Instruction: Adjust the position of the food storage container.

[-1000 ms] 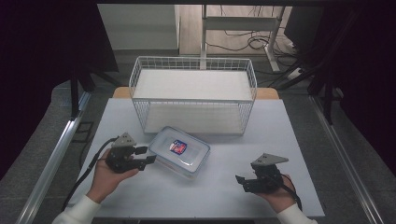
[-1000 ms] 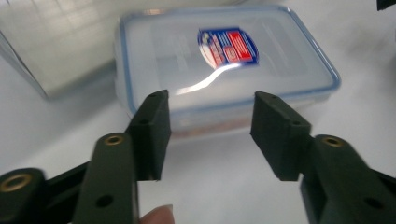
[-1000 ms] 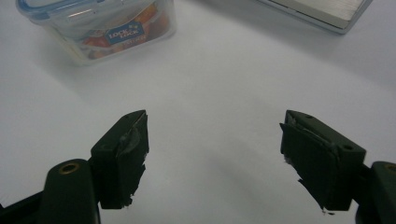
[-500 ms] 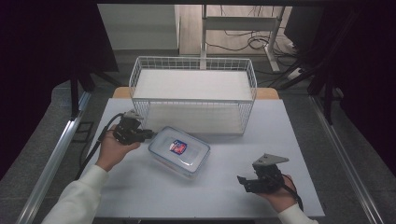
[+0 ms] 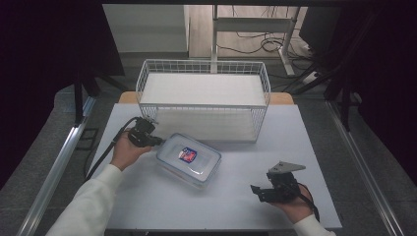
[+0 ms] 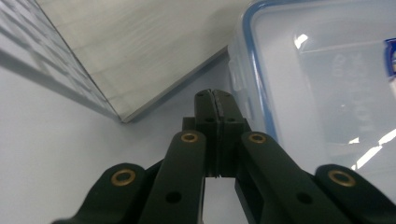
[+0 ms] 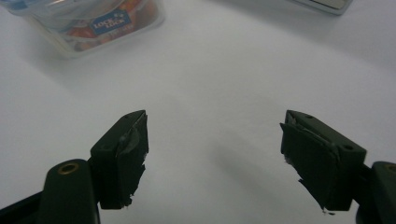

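A clear lidded plastic container with a blue seal and a red-and-blue label lies on the white table, left of centre. My left gripper is at the container's far left corner, jaws pointing at it. In the left gripper view the container lies just right of my left gripper, whose jaws have just been closing and are now shut with nothing between them. My right gripper rests near the front right, open and empty. Its open jaws face bare table, with the container farther off.
A white wire basket stands at the back of the table, its front wall close behind my left hand. Its base corner is just ahead of the left jaws. The table's front edge is near my right hand.
My left hand has moved away from me, from the container's near left side to its far left corner by the basket. The right gripper has not moved.
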A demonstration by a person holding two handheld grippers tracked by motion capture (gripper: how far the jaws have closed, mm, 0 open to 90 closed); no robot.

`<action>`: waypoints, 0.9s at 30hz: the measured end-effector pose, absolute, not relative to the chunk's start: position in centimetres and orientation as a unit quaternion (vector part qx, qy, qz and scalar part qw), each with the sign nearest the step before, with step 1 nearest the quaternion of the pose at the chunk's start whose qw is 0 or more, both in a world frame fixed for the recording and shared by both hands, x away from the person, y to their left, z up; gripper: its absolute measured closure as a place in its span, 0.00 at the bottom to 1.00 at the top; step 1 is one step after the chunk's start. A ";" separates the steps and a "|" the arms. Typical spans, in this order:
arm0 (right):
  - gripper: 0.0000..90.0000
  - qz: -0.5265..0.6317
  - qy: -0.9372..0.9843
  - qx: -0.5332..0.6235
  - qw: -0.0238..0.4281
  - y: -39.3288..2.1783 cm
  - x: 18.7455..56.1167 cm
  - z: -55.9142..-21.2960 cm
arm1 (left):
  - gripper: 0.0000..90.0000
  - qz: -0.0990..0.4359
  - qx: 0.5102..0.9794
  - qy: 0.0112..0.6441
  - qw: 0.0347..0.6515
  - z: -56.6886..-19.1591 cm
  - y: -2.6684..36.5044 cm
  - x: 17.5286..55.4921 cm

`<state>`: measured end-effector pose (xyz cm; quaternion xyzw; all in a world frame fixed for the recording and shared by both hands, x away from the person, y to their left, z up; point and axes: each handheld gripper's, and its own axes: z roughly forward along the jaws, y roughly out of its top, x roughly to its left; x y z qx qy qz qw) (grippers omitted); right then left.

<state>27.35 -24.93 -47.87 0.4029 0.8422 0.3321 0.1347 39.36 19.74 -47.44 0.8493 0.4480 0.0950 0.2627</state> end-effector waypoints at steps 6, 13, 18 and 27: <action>0.26 0.341 0.841 0.404 0.116 -24.8 27.4 -48.0 | 1.00 0.083 0.858 0.436 0.259 -48.3 19.2 40.3; 0.26 0.341 0.839 0.406 0.121 -25.1 27.5 -48.0 | 1.00 0.085 0.862 0.432 0.252 -48.4 18.9 40.2; 0.26 0.341 0.840 0.405 0.121 -25.0 27.4 -47.9 | 1.00 0.082 0.868 0.422 0.249 -48.2 18.5 39.4; 0.26 0.352 0.835 0.408 0.110 -24.8 27.3 -47.6 | 1.00 0.067 0.876 0.406 0.250 -48.1 17.0 37.3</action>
